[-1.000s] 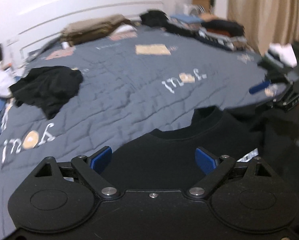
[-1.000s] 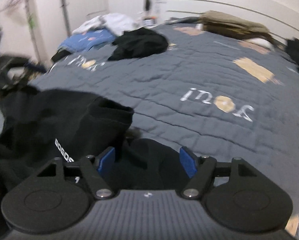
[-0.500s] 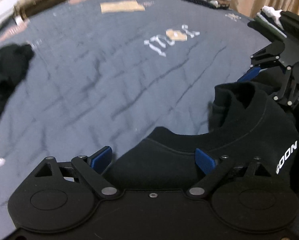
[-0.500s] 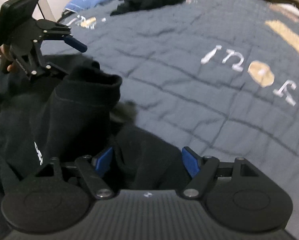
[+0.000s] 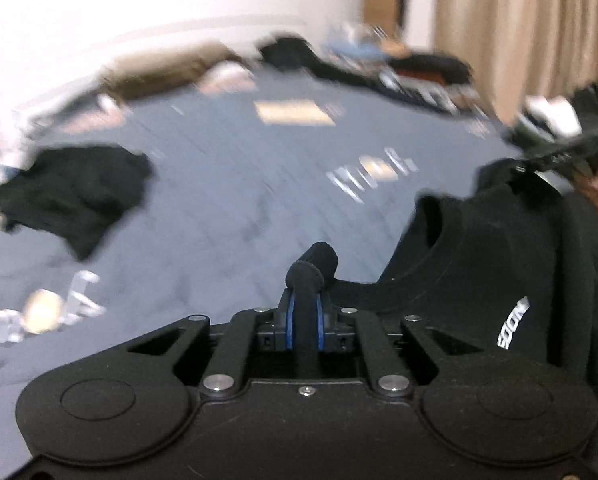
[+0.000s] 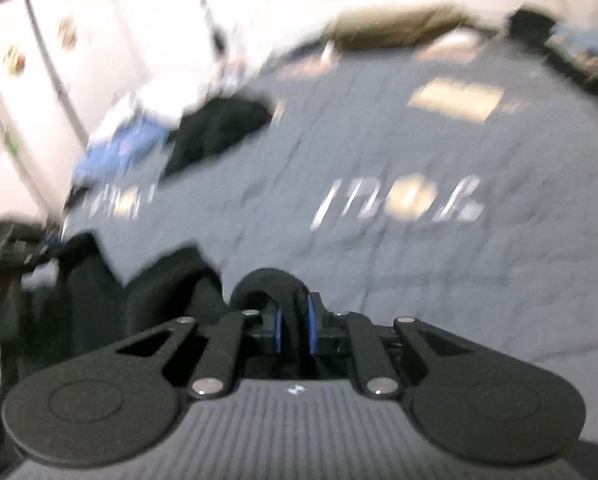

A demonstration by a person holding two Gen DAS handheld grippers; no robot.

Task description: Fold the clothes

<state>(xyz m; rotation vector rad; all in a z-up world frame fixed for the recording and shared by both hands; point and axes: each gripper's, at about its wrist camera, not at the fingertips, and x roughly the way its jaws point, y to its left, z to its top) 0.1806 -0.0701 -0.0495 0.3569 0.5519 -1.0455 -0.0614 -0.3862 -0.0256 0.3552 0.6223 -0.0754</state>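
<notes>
A black sweatshirt [image 5: 479, 280] with white lettering on a sleeve lies at the near edge of the grey quilted bed [image 5: 239, 180]. My left gripper [image 5: 303, 320] is closing, and its blue pads pinch a rolled fold of the sweatshirt near the neckline. My right gripper [image 6: 295, 324] is closing too, with a loop of the same black sweatshirt [image 6: 159, 300] squeezed between its pads. The right gripper [image 5: 559, 152] also shows at the right edge of the left wrist view, held by a hand. Both views are blurred by motion.
A crumpled black garment [image 5: 71, 192] lies on the quilt's left side. Stacks of folded clothes [image 5: 419, 76] and a tan pile [image 5: 167, 72] sit by the headboard. Beige curtains [image 5: 539, 20] hang at the right. A blue cloth [image 6: 127, 148] lies beyond the black garment [image 6: 219, 128].
Both grippers stood open over the sweatshirt before and now have their jaws closed on its fabric. Both views have swung up towards the headboard and blurred.
</notes>
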